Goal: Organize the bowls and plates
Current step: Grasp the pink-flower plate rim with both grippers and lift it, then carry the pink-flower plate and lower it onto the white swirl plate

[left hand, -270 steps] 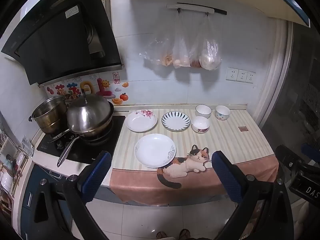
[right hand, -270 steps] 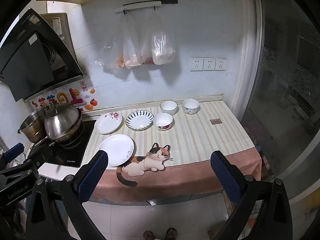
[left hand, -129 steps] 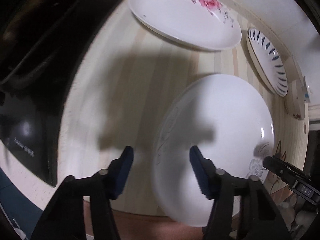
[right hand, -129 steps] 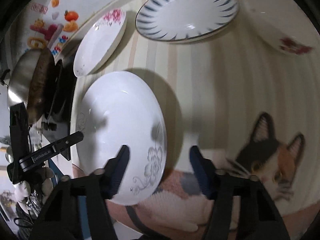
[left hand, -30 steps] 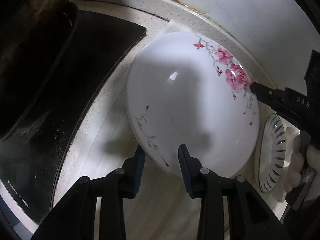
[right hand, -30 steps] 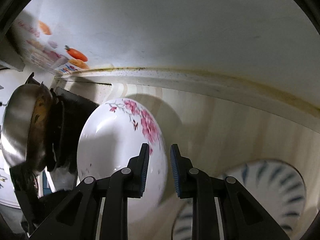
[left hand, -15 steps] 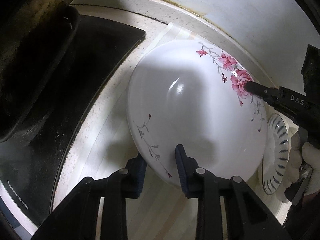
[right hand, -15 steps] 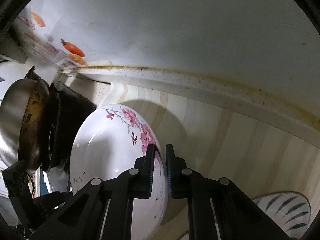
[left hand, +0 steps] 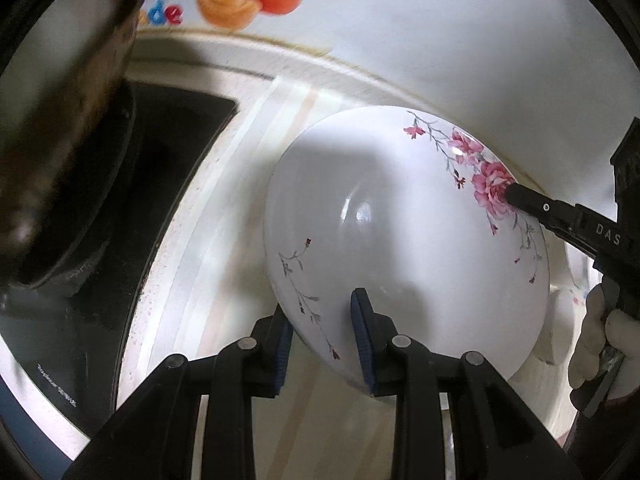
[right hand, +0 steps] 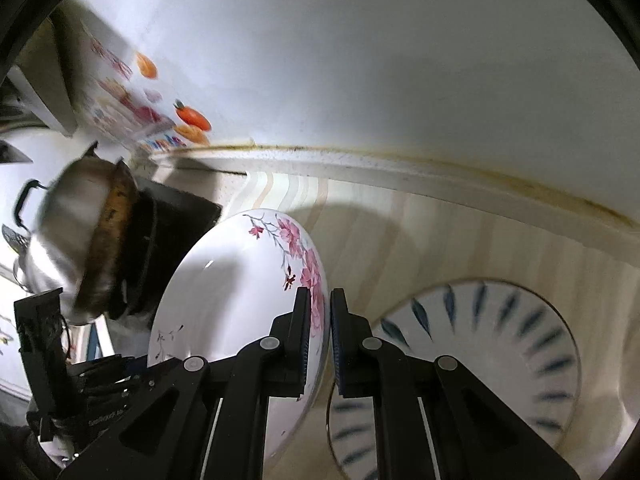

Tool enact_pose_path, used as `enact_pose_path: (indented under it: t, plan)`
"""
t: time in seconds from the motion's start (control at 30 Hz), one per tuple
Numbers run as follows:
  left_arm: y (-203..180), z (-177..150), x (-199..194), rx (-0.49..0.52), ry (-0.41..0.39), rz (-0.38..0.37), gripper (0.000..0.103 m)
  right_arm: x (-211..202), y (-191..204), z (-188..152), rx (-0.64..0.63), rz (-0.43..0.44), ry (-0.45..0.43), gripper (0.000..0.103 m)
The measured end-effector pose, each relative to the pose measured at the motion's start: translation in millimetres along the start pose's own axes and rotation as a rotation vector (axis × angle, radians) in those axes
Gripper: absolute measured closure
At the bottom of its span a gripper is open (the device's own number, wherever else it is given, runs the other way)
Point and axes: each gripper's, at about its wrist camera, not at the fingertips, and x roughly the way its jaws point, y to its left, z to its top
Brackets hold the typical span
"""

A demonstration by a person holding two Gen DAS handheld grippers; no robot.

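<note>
A white plate with pink flowers [left hand: 400, 240] is held above the striped counter, tilted. My left gripper [left hand: 322, 332] is shut on its near rim. My right gripper [right hand: 319, 316] is shut on the opposite rim by the pink flowers, and the plate [right hand: 232, 292] shows at its left in the right wrist view. The right gripper's finger [left hand: 532, 204] shows on the flowered rim in the left wrist view. A blue-striped plate [right hand: 480, 352] lies on the counter to the right of the held plate.
A black stove top [left hand: 132, 208] with a steel lidded pan [right hand: 76, 240] stands to the left. The white tiled wall [right hand: 360, 60] with fruit stickers [left hand: 256, 0] is just behind. The striped counter mat [right hand: 400, 232] runs to the right.
Both grippers have closed on the flowered plate's rims and lifted it off the counter, tilting it. The view has pulled back from the wall a little.
</note>
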Motion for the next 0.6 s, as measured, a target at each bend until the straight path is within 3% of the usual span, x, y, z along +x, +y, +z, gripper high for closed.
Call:
enact_pose_path:
  t: [0.2, 0.6]
  plan:
    - [-33, -11, -27, 0.086, -0.008, -0.044, 0.077, -70, -5, -34, 0.047, 0.002, -0.082, 0.092]
    - [-86, -71, -59, 0.266, 0.007, -0.098, 0.077, -183, -18, -142, 0.165, -0.040, -0.192, 0.092]
